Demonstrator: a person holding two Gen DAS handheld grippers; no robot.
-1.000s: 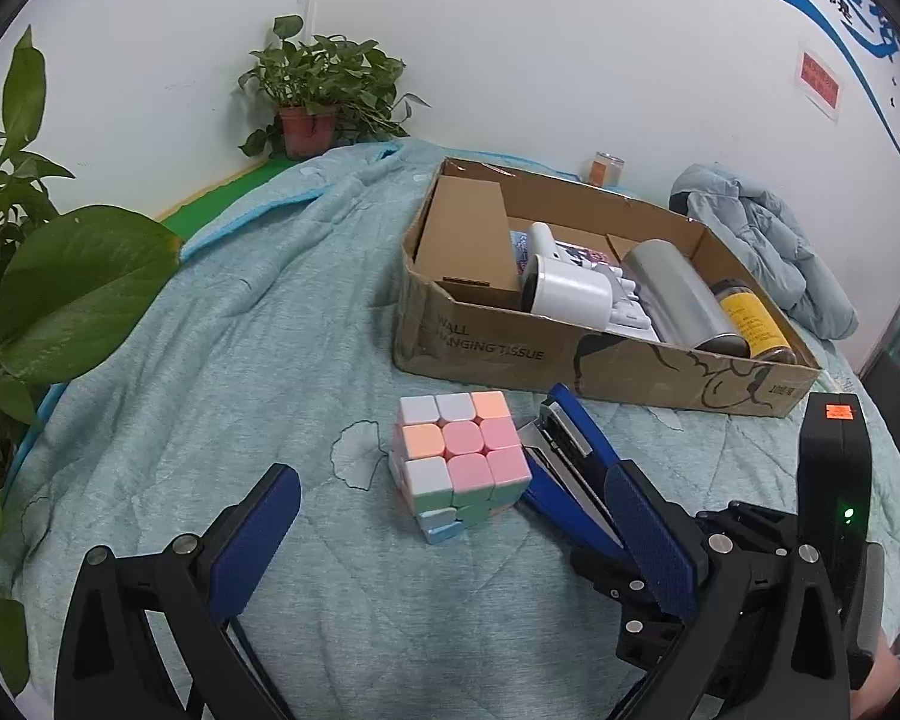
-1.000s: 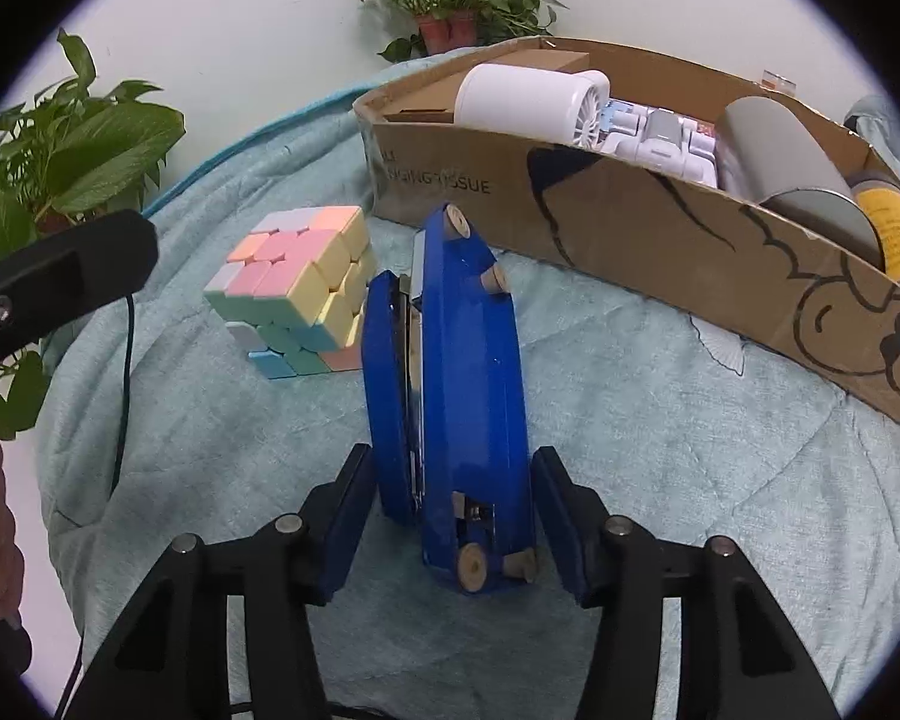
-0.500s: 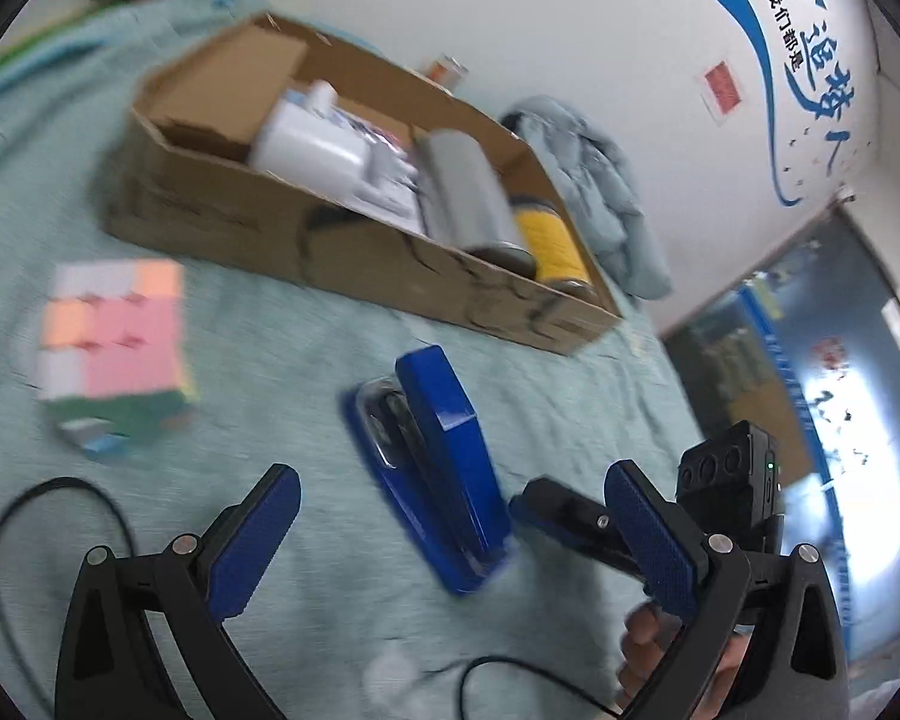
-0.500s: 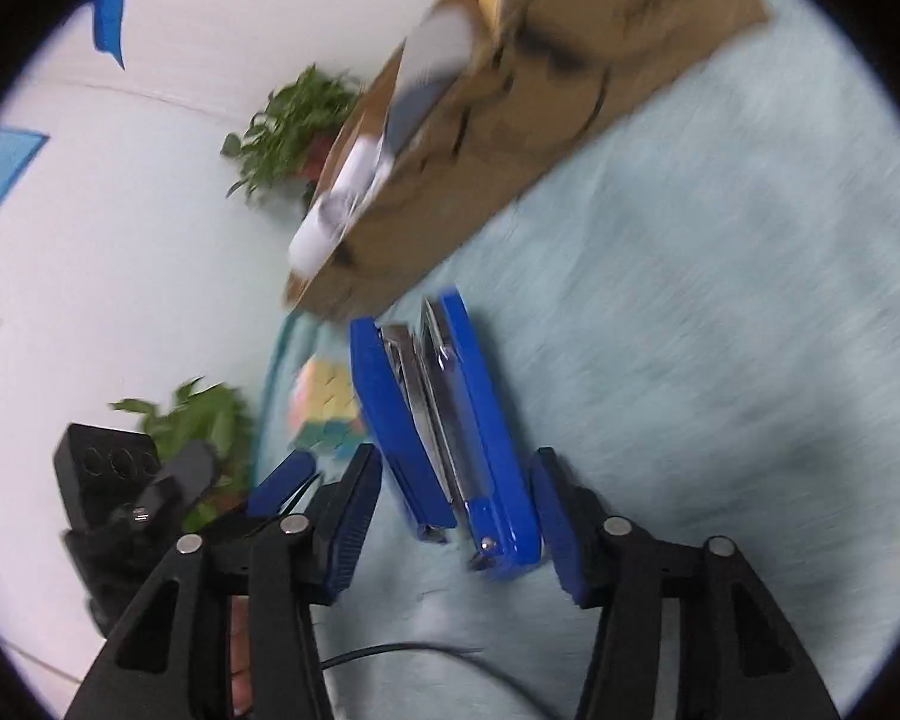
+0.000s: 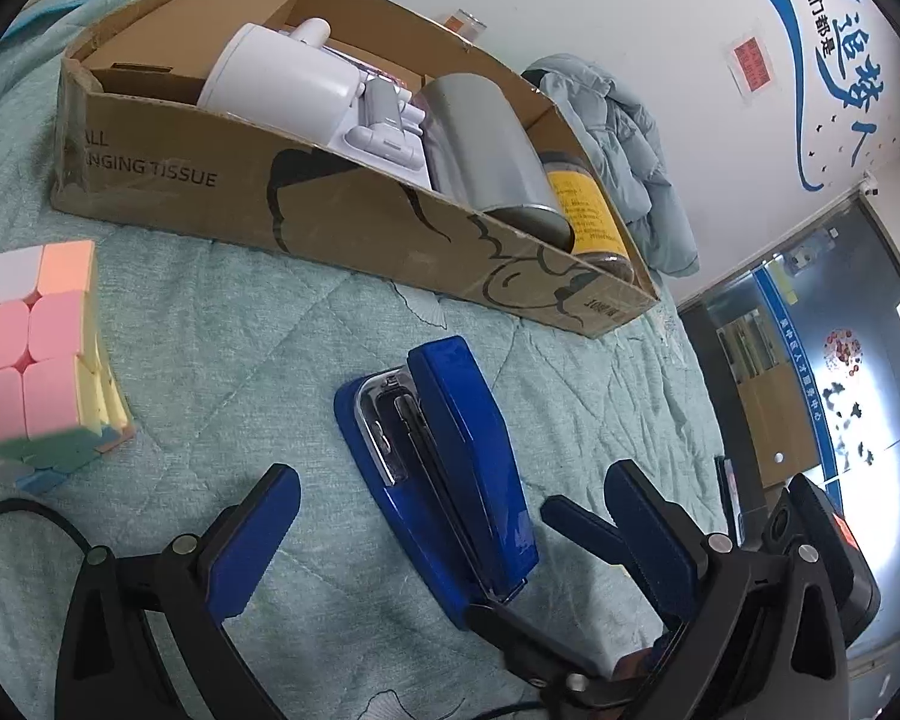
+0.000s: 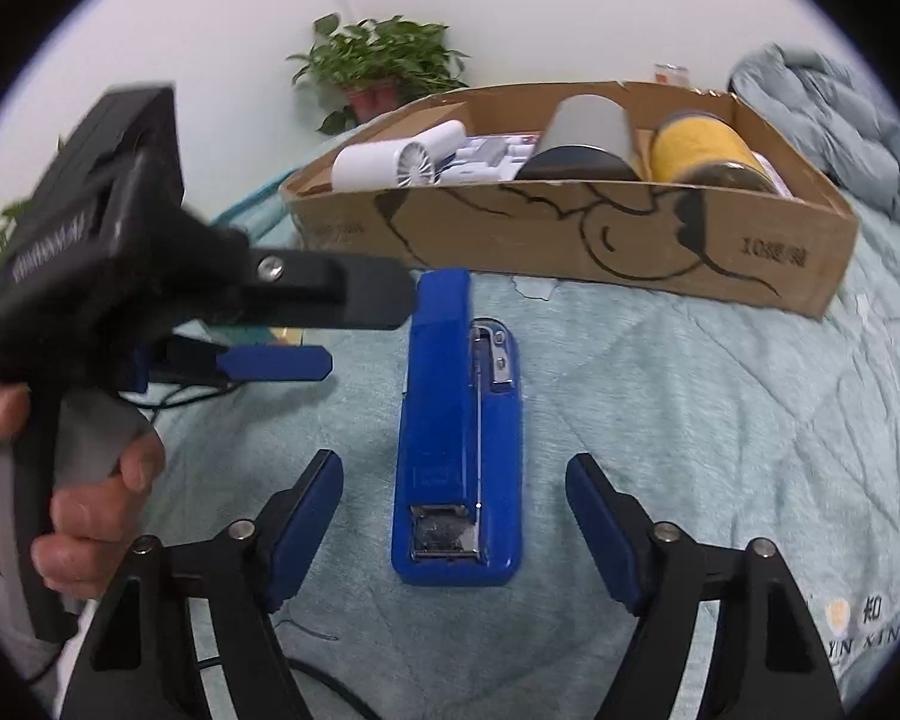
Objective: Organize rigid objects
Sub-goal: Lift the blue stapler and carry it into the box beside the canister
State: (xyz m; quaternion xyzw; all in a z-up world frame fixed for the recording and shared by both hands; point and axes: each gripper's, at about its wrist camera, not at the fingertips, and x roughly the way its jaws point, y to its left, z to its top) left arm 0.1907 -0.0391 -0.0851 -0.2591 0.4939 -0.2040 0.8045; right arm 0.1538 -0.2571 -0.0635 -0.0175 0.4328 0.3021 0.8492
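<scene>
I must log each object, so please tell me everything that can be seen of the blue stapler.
The blue stapler is glossy, plastic-looking, with a metal staple channel. It lies on its side on the green quilt, slightly open, its front end toward the cardboard box but apart from it. The right gripper is open, its fingers on either side without touching. The left gripper is open too; the stapler lies between its fingers.

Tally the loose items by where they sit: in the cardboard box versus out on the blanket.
In the cardboard box: 4 (white fan, white gadget, grey cylinder, yellow-label jar)
On the blanket: 2 (blue stapler, pastel cube)
Total: 6
</scene>
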